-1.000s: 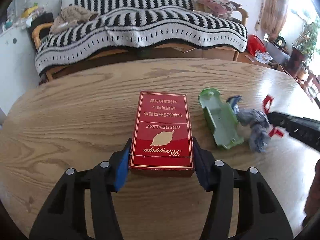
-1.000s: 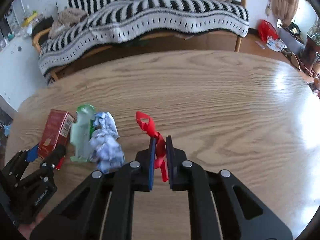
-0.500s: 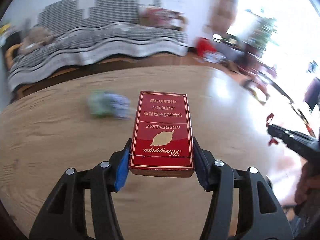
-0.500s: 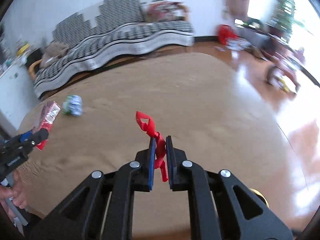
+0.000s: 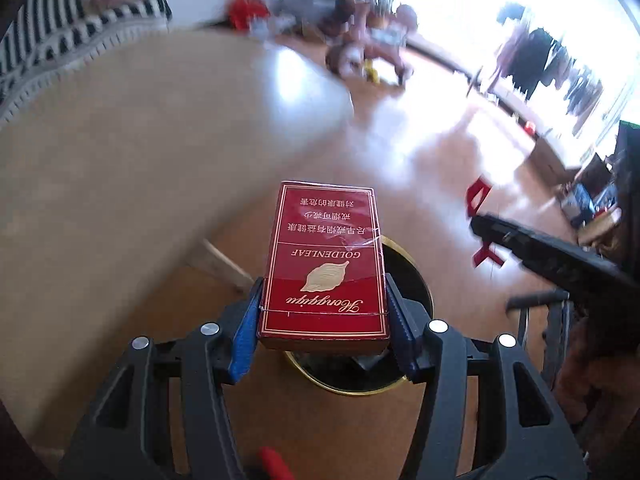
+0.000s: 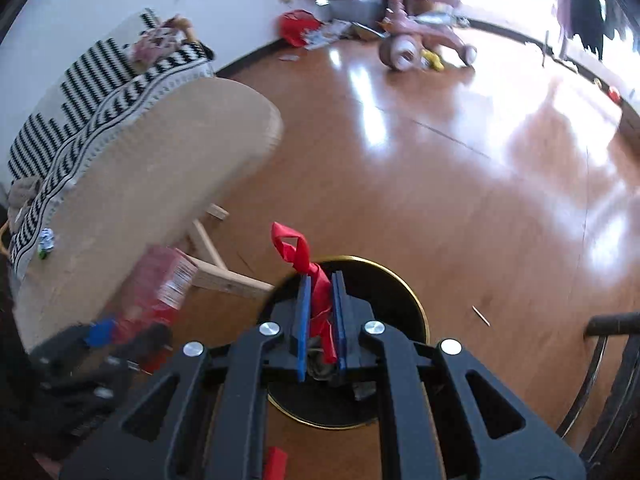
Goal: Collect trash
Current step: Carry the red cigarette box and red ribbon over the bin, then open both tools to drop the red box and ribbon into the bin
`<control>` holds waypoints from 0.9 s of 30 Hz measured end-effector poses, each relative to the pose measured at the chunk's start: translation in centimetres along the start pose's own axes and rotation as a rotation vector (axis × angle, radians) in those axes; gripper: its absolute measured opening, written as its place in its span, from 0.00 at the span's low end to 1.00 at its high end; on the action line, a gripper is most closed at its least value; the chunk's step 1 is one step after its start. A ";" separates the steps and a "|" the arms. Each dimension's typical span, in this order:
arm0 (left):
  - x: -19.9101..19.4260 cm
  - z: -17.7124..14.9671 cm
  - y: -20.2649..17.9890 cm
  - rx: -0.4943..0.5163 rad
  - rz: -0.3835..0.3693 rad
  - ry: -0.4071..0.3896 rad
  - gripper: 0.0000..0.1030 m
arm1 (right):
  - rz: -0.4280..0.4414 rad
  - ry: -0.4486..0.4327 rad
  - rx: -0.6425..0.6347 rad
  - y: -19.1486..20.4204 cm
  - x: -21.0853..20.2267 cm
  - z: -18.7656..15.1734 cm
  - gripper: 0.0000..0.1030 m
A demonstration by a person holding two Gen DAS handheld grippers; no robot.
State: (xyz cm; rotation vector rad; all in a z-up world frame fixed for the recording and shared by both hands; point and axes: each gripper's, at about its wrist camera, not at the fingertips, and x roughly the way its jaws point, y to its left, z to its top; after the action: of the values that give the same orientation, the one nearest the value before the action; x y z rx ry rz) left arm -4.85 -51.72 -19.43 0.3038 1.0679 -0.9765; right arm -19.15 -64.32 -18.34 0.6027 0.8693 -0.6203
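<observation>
**Both grippers loaded, bin directly beneath**

The left gripper (image 5: pixel 324 320) was clamped on a red cigarette pack (image 5: pixel 326 264), long axis pointing straight ahead along the fingers, printed "GOLDENLEAF" and "Hongqiqu" above Chinese lines. The gold-rimmed black bin (image 5: pixel 416 280) sat on the floor just under and right of it. The right gripper (image 6: pixel 320 312) pinched a red plastic scrap (image 6: pixel 304 264) over the bin's mouth (image 6: pixel 400 288), seemingly nearer to dropping.

Wooden floor (image 6: pixel 460 208) — gold-rimmed bin (image 6: pixel 416 312) on it
</observation>
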 end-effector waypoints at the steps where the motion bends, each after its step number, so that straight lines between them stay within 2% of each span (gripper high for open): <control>1: 1.1 -0.2 -0.2 -0.007 -0.001 0.025 0.53 | 0.001 0.012 0.011 -0.6 0.7 -0.2 0.11; 7: 7.9 -2.5 -1.4 0.000 0.020 0.164 0.53 | 0.010 0.110 0.061 -3.7 6.2 -2.4 0.11; 9: 9.4 -2.7 -1.4 -0.006 -0.005 0.200 0.53 | 0.018 0.141 0.084 -4.5 7.8 -3.1 0.11; 15: 11.8 -2.9 -1.0 0.022 0.029 0.234 0.54 | 0.024 0.184 0.109 -5.1 10.1 -4.5 0.11; 22: 12.9 -2.5 -1.9 0.042 0.017 0.242 0.55 | 0.035 0.181 0.120 -5.2 10.3 -4.0 0.11; 23: 12.9 -2.5 -2.0 0.047 0.022 0.242 0.59 | 0.036 0.180 0.120 -5.2 10.3 -4.0 0.11; 26: 12.8 -2.3 -2.1 0.055 0.037 0.236 0.79 | 0.038 0.181 0.114 -5.1 10.4 -3.8 0.11; 27: 12.5 -2.2 -2.1 0.056 0.043 0.228 0.79 | 0.039 0.183 0.113 -5.0 10.4 -3.7 0.11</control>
State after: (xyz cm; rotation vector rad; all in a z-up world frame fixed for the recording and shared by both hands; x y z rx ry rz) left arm -6.23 -58.08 -30.59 0.4910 1.2372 -0.9496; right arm -19.37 -67.66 -30.02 0.7862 0.9952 -0.5886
